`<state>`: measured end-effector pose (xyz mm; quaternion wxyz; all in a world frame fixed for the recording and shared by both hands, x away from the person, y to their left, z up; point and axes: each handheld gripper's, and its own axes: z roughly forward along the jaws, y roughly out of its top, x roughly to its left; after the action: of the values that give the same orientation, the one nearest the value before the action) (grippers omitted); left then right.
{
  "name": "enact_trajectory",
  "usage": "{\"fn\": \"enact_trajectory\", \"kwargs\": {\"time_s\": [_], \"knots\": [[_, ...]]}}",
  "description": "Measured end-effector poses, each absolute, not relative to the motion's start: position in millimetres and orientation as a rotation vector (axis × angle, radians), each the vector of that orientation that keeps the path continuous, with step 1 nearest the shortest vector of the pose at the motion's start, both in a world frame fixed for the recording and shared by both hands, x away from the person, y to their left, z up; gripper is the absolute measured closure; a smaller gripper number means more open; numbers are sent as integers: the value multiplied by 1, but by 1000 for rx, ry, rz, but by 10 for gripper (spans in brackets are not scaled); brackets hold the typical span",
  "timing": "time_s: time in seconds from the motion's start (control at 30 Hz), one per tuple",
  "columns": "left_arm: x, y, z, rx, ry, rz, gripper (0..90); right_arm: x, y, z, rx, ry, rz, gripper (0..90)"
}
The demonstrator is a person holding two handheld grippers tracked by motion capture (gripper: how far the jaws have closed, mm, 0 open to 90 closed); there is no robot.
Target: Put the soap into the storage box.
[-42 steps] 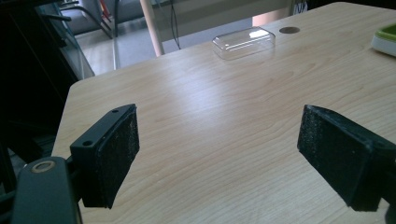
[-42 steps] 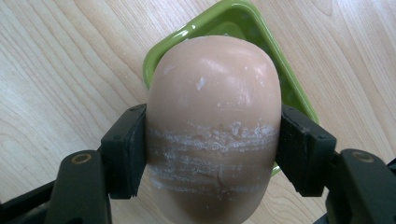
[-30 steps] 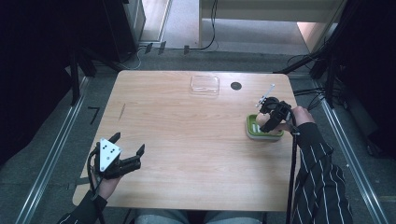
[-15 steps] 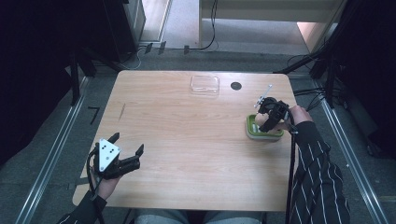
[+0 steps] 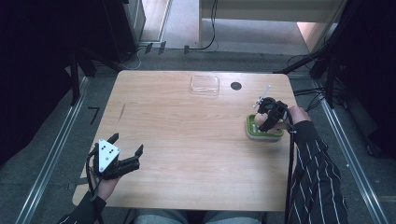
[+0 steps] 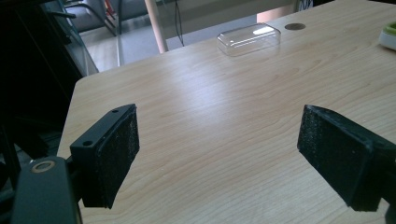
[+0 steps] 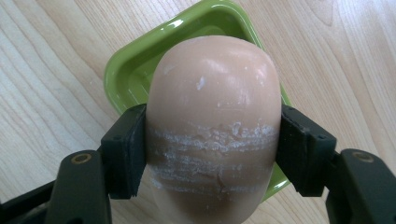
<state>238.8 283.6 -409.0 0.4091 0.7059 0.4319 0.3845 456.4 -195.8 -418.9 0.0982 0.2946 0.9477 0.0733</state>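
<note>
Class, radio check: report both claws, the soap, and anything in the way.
Right claw shut on soap bar, over green soap dish. Left claw open, empty, above bare table. Clear lid far off; nothing in the way.

Left gripper [image 5: 125,150] jaws spread wide; right gripper [image 7: 212,140] jaws clamped.

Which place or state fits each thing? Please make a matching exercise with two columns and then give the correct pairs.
Things:
1. soap bar
2. green dish
3. clear lid
4. left gripper

Places or states:
a. at the table's far edge
b. open, near the front left corner
c. clamped between the right gripper's pads
d. under the soap, near the right edge

Pairs: 1-c, 2-d, 3-a, 4-b
</note>
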Motion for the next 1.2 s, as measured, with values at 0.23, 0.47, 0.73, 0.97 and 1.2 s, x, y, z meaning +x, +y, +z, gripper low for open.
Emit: {"fn": "enact_trajectory", "kwargs": {"time_s": [0.23,0.47,0.73,0.97,1.2], "knots": [[238,285,-409,1773,1093,973,133,460,-195,-424,867,2813,207,336],[237,286,-409,1771,1094,978,133,464,-195,-430,858,2812,184,336],[236,287,-409,1771,1100,981,133,466,-197,-434,861,2817,198,335],[235,288,-410,1775,1107,981,133,470,-196,-440,858,2818,189,335],[235,288,-410,1775,1105,982,133,470,-193,-446,853,2822,175,335]]}}
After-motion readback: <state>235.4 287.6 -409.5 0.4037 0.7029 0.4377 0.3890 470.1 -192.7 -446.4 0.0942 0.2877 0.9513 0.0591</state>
